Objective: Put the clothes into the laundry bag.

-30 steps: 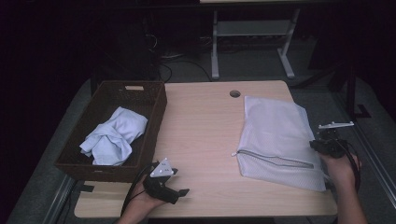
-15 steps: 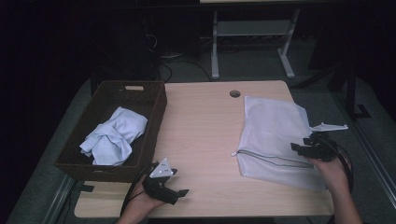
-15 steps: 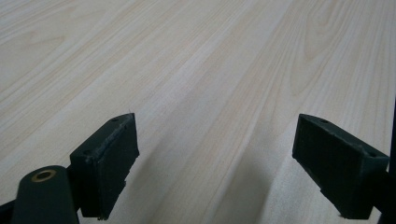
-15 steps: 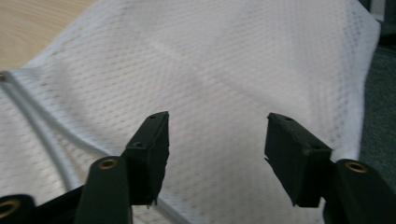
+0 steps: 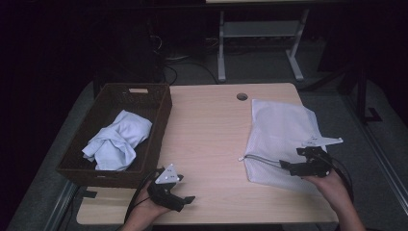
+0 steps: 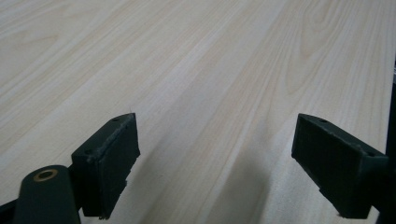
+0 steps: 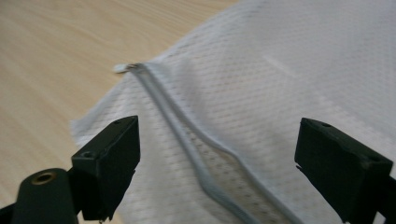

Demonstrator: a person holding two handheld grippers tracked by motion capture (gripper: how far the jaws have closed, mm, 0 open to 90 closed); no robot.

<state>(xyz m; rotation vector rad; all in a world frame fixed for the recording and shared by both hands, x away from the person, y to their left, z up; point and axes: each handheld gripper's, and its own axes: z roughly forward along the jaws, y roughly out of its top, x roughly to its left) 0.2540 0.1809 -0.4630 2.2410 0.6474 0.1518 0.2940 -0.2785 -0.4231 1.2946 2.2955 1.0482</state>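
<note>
While tongs hang over the mesh bag

Where the right hand [image 5: 332, 185] reaches in from the near edge, its right tongs [image 7: 217, 163] have just been opening and stand spread, nothing between them. Below them lies the white mesh bag [image 5: 279, 137] on the counter [image 5: 211, 125], its zipper [image 7: 187, 126] running between the jaws. Spread left tongs [image 6: 215, 163] rest over bare counter.

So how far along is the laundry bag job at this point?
Early. Done: the mesh bag lies flat on the table with its zipper partly open. In hand: the right claw, jaws just opened and holding nothing, hovers over the zipper; the left claw rests open on bare table. Left: the cloth sits in the basket, apparently yet to go into the bag.
</note>
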